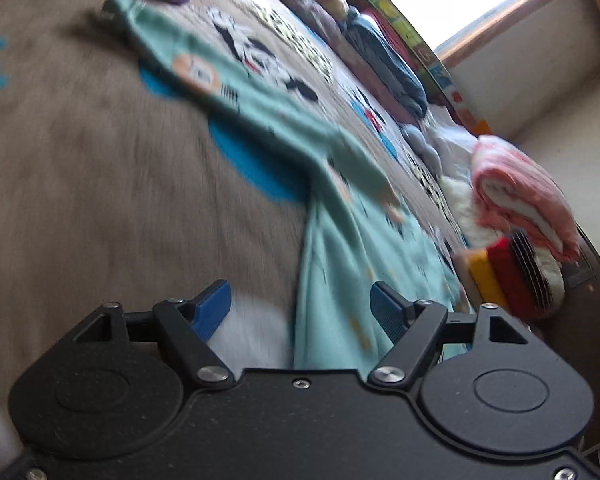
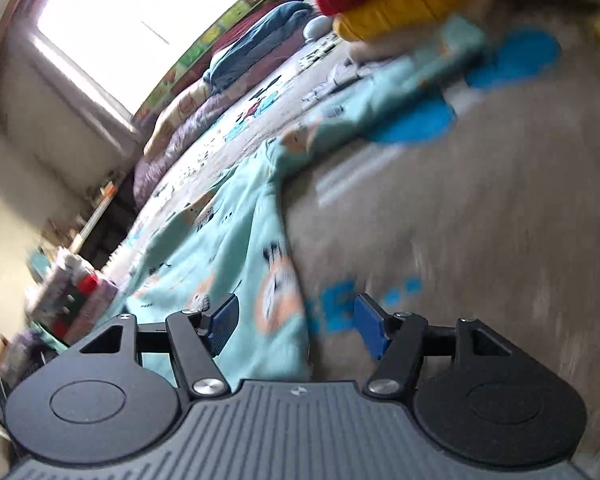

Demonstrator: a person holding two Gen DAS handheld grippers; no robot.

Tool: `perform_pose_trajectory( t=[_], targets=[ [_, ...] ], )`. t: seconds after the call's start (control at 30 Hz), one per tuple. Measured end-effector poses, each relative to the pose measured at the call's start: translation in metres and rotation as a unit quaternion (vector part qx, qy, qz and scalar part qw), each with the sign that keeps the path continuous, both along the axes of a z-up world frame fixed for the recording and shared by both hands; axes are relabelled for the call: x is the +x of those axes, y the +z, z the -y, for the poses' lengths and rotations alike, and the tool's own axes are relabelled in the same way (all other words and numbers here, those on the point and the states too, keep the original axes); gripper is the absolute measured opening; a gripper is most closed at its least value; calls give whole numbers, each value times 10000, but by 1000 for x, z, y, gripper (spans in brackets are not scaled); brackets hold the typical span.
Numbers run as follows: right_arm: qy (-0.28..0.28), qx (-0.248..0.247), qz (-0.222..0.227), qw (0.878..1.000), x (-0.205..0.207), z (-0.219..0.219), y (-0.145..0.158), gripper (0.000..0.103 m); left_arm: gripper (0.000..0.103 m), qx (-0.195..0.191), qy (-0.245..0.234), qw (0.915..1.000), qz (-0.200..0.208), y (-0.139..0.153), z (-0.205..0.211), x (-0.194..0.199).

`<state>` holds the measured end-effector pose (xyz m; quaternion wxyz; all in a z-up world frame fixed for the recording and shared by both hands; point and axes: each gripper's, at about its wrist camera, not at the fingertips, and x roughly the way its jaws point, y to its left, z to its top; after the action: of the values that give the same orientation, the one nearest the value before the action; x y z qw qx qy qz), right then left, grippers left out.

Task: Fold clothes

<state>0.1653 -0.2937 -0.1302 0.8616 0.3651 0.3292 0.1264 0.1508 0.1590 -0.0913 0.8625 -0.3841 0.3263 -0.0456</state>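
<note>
Mint garment (image 1: 340, 216) spread flat on bed (image 1: 100, 200), blurred. Left hand-held gripper (image 1: 300, 308) jaws wide apart, empty, over garment edge. Right hand-held gripper (image 2: 296, 320) likewise spread wide, gripping nothing, at garment's other edge.

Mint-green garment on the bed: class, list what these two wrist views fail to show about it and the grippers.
- Mint-green garment: near hem hidden behind the left gripper body, left wrist view; prints smeared by motion blur.
- Same garment, right wrist view: near edge hidden behind the right gripper.
- Garment type: unclear; sleeves or legs unresolved.
- Folded stack: blurred, cut off by the gripper.
</note>
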Motion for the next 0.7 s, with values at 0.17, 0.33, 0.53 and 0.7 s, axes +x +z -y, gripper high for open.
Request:
perform_pose_trajectory(
  t=[0.17,0.33,0.53,0.7],
  targets=[
    [-89,663,112,9977,-16,-2,-12,58,76,-27,-108,9999,63,-3,8,-21],
    [-21,1087,214,9938,-19,-8,-23,45,75,114,-286,9993,227,-7,18,-24],
    [-107,1429,113,9896,-21,-10,-37,11,8,250,-373,9985,327,-9,32,-30],
    [-215,1879,143,9818,-47,-14,-32,9,8,120,-27,9985,540,6,19,-57]
  ],
)
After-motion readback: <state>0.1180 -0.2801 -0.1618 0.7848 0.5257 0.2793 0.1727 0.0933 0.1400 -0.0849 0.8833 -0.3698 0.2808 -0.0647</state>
